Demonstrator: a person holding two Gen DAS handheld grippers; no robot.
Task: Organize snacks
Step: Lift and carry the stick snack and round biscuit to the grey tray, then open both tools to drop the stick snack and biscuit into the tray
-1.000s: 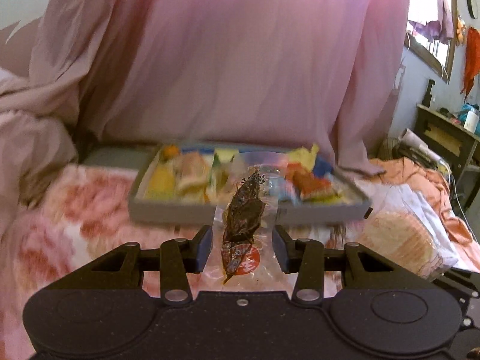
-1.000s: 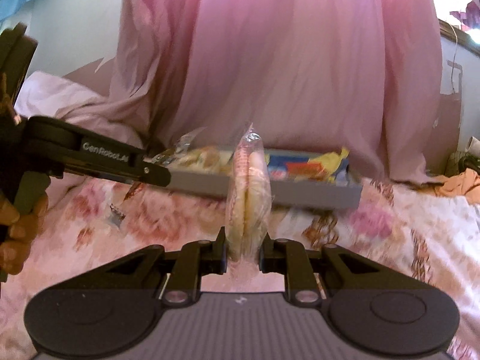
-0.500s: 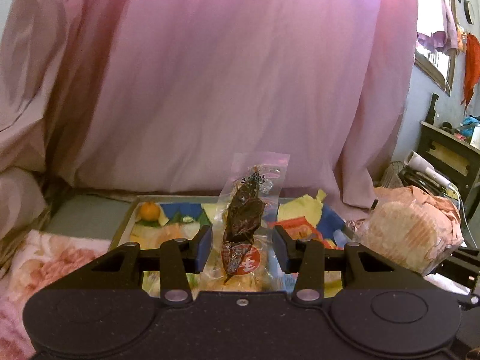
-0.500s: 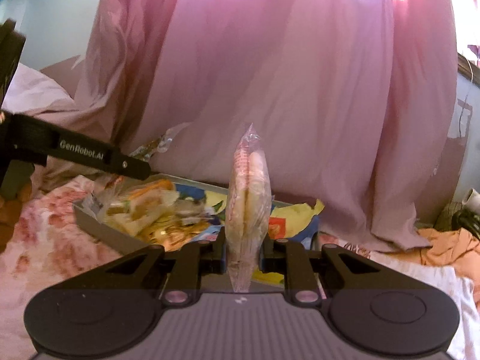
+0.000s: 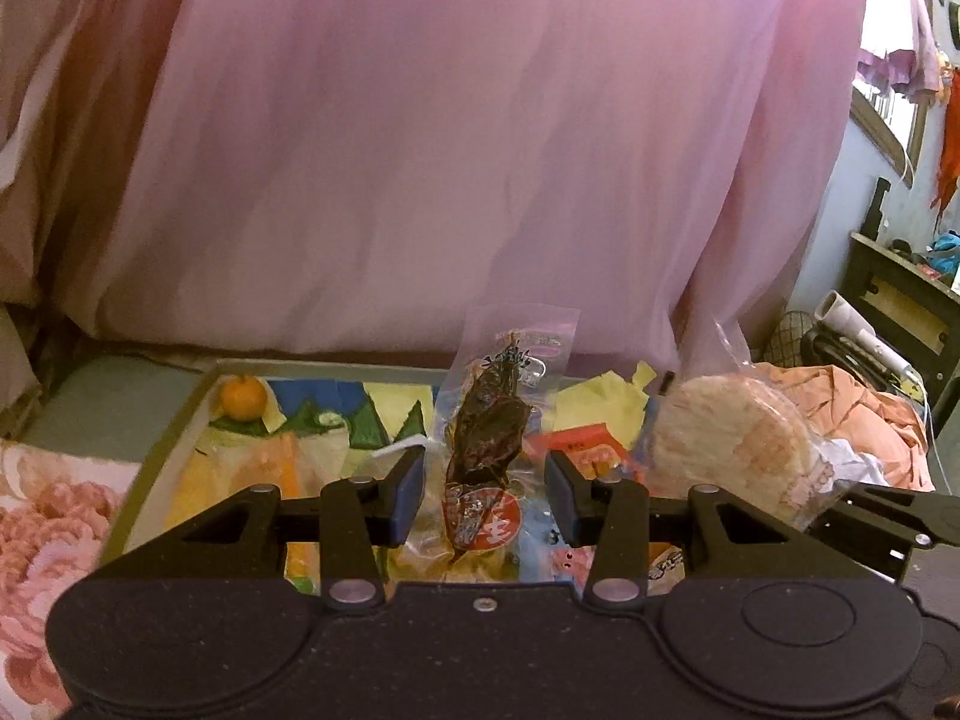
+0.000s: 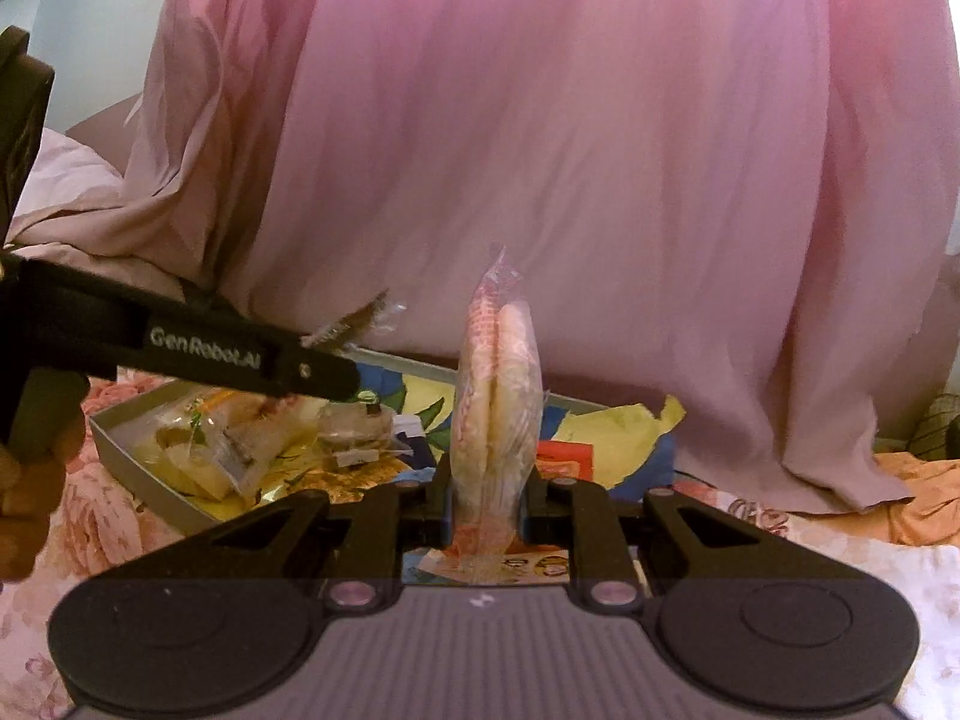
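Both grippers have travelled forward across the flowered bed since the earlier frames, and the grey tray that lay well ahead of us now sits right under our fingertips, its far rim against the pink curtain.

From the left: a small orange rests in the tray's far left corner, with loose wrapped snacks heaped along that side. Our left gripper holds the clear packet of dark dried meat upright over the middle of the tray. The film spans the gap between the blue pads, so we judge it grasped by its edges rather than by the meat itself. To the right, our right gripper is clenched on the packet of round rice crackers, held on edge above the tray's right half, where yellow and red wrappers already lie.

To do this step well, we think each packet should be lowered until it nearly touches the pile before the jaws let go, since a drop from here could tip it over the low rim. The meat packet suits the open middle. The crackers are brittle, so we would lay them flat and ease the grip off gently, one hand at a time, keeping the two grippers from knocking together.
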